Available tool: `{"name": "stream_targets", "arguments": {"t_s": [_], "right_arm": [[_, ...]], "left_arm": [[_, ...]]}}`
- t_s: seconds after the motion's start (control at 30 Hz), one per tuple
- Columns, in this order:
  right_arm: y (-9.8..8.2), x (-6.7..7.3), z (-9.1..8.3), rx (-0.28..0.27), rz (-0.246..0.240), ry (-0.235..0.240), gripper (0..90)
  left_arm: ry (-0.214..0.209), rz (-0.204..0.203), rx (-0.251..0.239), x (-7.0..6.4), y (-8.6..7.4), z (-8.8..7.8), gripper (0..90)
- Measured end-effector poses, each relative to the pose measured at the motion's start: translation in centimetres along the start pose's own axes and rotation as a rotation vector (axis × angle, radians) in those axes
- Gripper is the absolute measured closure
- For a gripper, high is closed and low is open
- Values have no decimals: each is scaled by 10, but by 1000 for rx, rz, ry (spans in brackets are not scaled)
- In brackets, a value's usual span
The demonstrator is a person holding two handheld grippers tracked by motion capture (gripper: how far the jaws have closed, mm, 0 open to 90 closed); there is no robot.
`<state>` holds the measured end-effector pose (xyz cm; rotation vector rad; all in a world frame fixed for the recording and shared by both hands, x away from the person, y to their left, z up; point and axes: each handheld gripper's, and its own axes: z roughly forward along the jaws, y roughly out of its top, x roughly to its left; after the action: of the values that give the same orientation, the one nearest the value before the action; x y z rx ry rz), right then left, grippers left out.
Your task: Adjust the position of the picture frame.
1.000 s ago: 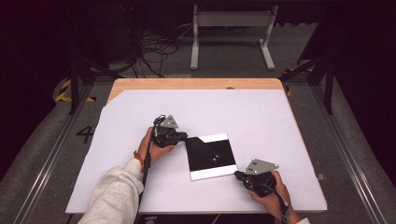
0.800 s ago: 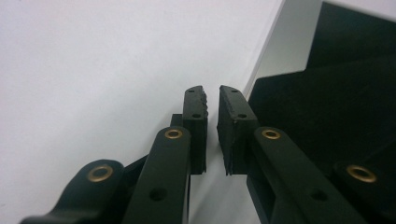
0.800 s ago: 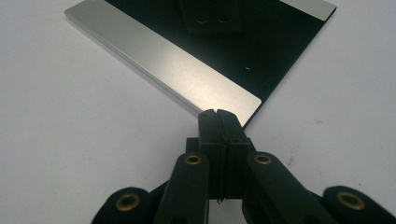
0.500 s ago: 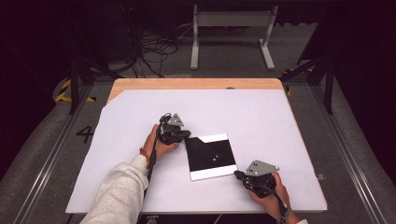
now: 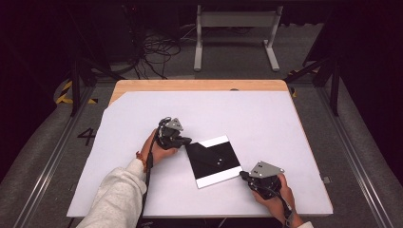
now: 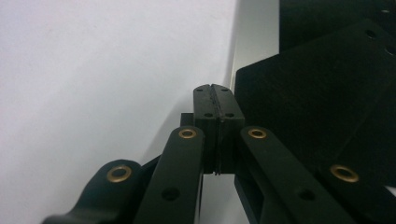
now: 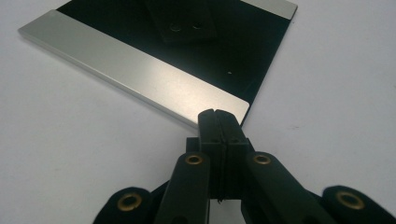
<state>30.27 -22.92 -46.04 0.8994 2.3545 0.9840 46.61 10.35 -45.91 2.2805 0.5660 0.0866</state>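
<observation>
- Table [image 5: 294, 123]: white, with a black pouch [image 5: 214, 159] lying flat just on the person's side of its middle, one light band along its far edge and one along its near edge.
- Pouch: between the two grippers, flap up, long axis running from near left to far right.
- Left gripper [image 5: 186, 141]: jaws closed on nothing, tips at the pouch's left corner; the nearer one.
- Right gripper [image 5: 243, 175]: also closed and empty, tips just off the near right corner [image 7: 236, 108].
</observation>
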Motion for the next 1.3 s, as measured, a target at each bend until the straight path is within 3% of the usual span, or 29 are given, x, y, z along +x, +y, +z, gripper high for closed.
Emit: {"name": "stream_targets", "arguments": {"t_s": [0.17,0.4,0.73,0.83,0.97,1.2,1.3], "right_arm": [[2,-6,3,4,11,-2,900],[5,-16,7,6,32,5,900],[11,-28,14,12,59,-1,900],[13,-32,18,8,65,-3,900],[16,-36,22,9,67,-6,900],[22,-43,30,7,78,-25,900],[21,-46,31,4,84,-20,900]], "left_arm": [[19,44,9,-9,-6,-7,900],[15,55,21,-18,-13,-14,900],[-10,23,16,-32,-29,-25,900],[1,30,28,-41,-37,-29,900],[-14,30,21,-51,-43,-32,900],[-30,45,20,-68,-48,-34,900],[-19,56,24,-73,-49,-34,899]]}}
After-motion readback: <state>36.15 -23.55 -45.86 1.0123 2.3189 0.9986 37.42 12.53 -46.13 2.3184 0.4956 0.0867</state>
